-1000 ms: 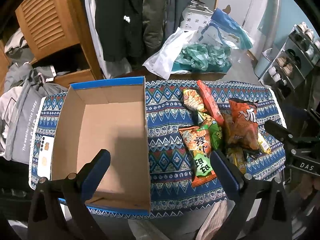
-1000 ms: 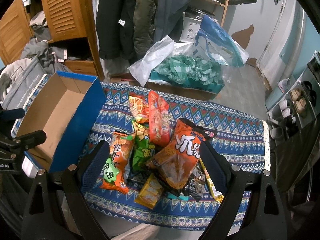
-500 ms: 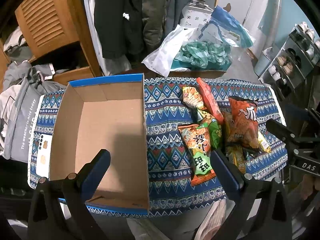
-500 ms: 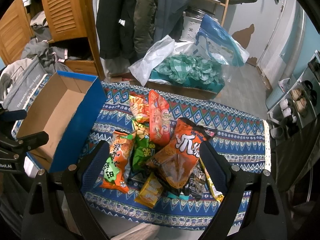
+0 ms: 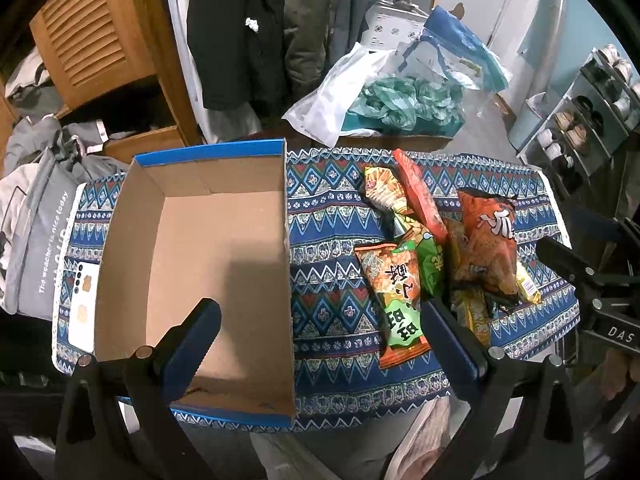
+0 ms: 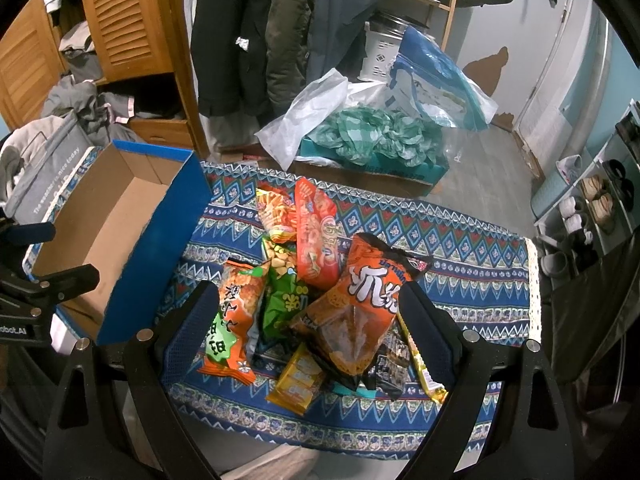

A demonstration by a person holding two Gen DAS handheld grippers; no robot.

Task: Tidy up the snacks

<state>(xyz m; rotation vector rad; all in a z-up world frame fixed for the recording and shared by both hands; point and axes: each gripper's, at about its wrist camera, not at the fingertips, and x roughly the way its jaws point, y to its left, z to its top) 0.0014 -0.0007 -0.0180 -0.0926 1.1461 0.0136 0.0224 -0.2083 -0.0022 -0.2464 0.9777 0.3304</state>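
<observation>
A heap of snack packets (image 6: 320, 304) on a patterned cloth (image 6: 460, 280) conceals its lower layers: a black packet (image 6: 386, 364) and a teal one (image 6: 352, 391) show only as slivers under a large orange bag (image 6: 356, 312), their print too small to read. In the left wrist view, the right gripper (image 5: 592, 280) is cut off by the frame edge, and a white phone (image 5: 82, 308) lies partly hidden behind the wall of a cardboard box (image 5: 120, 220).
</observation>
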